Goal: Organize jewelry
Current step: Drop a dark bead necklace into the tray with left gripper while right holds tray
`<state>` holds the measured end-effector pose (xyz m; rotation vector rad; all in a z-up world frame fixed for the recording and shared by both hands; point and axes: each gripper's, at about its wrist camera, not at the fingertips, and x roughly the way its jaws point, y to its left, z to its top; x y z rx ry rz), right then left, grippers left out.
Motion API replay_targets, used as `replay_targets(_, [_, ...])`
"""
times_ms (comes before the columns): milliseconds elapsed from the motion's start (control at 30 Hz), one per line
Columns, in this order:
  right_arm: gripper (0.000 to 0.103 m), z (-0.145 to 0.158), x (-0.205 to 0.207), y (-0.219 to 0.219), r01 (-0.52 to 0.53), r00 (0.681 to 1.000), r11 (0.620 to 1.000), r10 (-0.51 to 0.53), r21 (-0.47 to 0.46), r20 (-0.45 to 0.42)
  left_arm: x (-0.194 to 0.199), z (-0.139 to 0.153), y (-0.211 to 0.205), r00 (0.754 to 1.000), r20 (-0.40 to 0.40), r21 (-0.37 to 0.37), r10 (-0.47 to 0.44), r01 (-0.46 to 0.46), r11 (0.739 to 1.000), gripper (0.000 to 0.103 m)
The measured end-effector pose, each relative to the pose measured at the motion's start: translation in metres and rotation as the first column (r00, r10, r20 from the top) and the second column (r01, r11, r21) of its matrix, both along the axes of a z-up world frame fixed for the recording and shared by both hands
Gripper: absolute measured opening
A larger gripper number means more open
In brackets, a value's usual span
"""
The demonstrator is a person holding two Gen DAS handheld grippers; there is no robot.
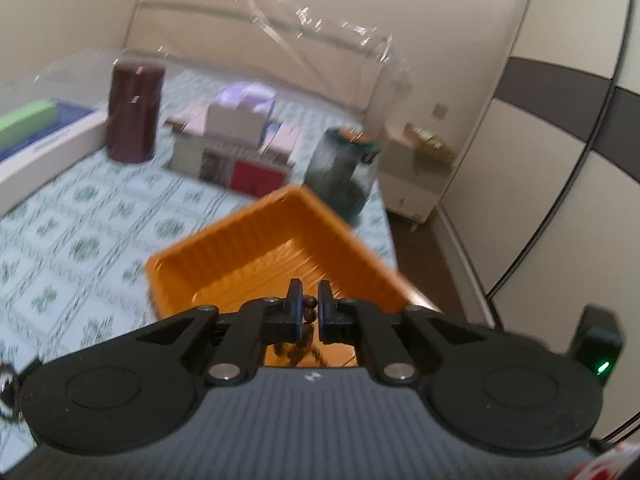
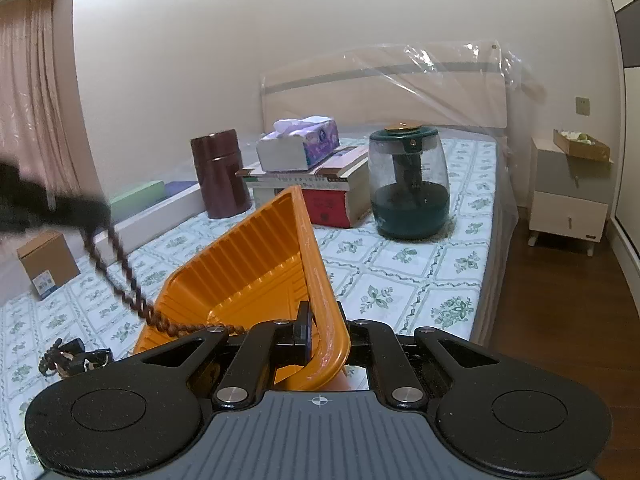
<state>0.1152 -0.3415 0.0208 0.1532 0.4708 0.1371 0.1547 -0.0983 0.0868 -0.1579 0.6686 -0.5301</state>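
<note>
**Over the tray: beads going in**

Left gripper (image 1: 309,307) pinches the beads (image 2: 120,276); the strand's low end drapes into the tray (image 2: 248,264). Right gripper (image 2: 320,334) clamps the tray rim, tilting it. Next: lower, then release.

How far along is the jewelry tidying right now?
Nothing looks finished: the orange tray holds only the trailing end of the bead string. In hand: the left gripper pinches the beads above the tray, while the right gripper grips its rim. Left: dark jewelry lying on the bedsheet.
</note>
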Motion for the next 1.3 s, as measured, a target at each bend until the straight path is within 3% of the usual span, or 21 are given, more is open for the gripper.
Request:
replay_targets(67, [0.008,0.000,0.000,-0.001,0.002,1.000,1.000,-0.002,0.005,-0.003,0.001,-0.010,0.004,1.000,-0.028,0.002,0.007,-0.007,1.000,0.007])
replay_targets(167, [0.008,0.000,0.000,-0.001,0.002,1.000,1.000,-0.001,0.005,-0.004,-0.001,-0.018,0.013,0.999,-0.048,0.005,0.019,-0.019,1.000,0.020])
replay_targets(300, [0.008,0.000,-0.001,0.000,0.005,1.000,1.000,-0.005,0.010,-0.006,-0.010,-0.022,0.040,0.995,-0.041,0.017,0.091,-0.091,0.996,0.027])
replay_targets(533, [0.008,0.002,-0.003,-0.013,0.020,1.000,1.000,-0.020,0.007,0.000,-0.030,-0.052,0.107,0.954,-0.077,0.110,0.290,-0.281,0.953,0.029])
replay_targets(633, [0.008,0.002,-0.004,-0.017,0.024,1.000,1.000,-0.024,0.006,0.000,-0.040,-0.067,0.117,0.946,-0.088,0.136,0.314,-0.300,0.944,0.029])
replay_targets(867, [0.008,0.001,-0.006,-0.017,0.021,1.000,1.000,-0.021,-0.004,-0.004,-0.051,-0.099,0.085,0.977,-0.045,0.242,0.206,-0.189,0.952,0.030])
replay_targets(1067, [0.008,0.001,-0.006,-0.017,0.024,1.000,1.000,-0.024,-0.005,-0.012,-0.042,-0.119,0.054,0.993,-0.016,0.353,0.116,-0.102,0.930,0.029])
replay_targets(1233, [0.008,0.000,-0.005,-0.017,0.026,1.000,1.000,-0.026,-0.008,-0.017,-0.035,-0.127,0.043,0.998,-0.013,0.402,0.067,-0.056,0.914,0.018])
replay_targets(1300, [0.008,0.000,-0.005,-0.017,0.026,1.000,1.000,-0.026,-0.008,-0.016,-0.033,-0.128,0.040,0.998,-0.009,0.421,0.056,-0.047,0.906,0.008])
